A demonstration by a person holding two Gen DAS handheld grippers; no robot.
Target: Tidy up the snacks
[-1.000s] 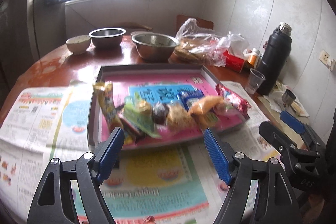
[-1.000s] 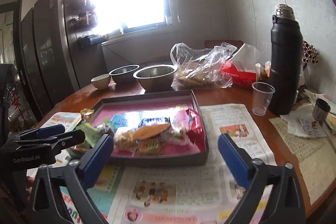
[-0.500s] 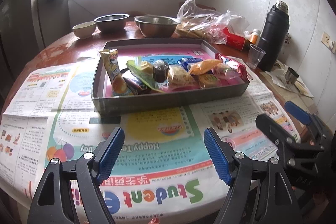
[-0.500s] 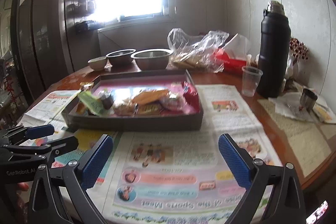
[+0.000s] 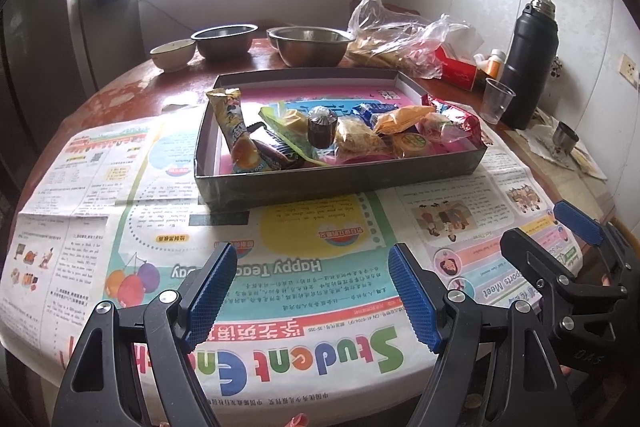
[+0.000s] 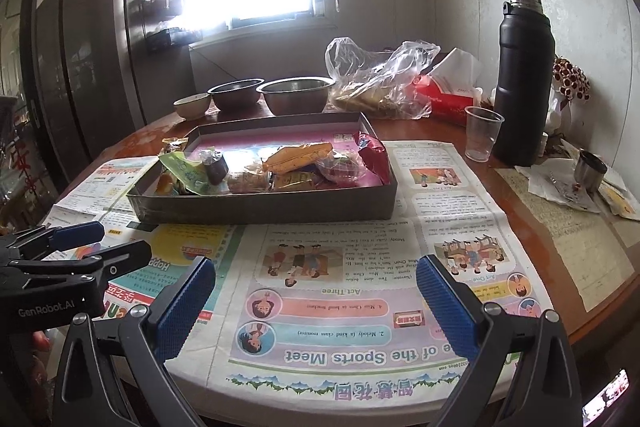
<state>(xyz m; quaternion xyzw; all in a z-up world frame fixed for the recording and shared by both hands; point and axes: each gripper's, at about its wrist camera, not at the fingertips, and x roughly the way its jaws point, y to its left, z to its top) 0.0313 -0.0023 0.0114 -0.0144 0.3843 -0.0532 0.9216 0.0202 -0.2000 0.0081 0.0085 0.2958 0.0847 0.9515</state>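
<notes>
Left tongs [image 5: 310,293] open over newspaper [image 5: 280,267], snacks [image 5: 344,131] in tray [image 5: 340,179].

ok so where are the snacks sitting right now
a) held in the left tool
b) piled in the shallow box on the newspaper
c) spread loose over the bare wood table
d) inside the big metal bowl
b: the snacks lie heaped at the near end of the shallow box, which rests on the newspaper; the left tool and right tool are both open and hold nothing.

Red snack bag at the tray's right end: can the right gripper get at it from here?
Probably yes. The right gripper is open, only newspaper lies ahead, and the red snack bag pokes above the tray wall.
</notes>
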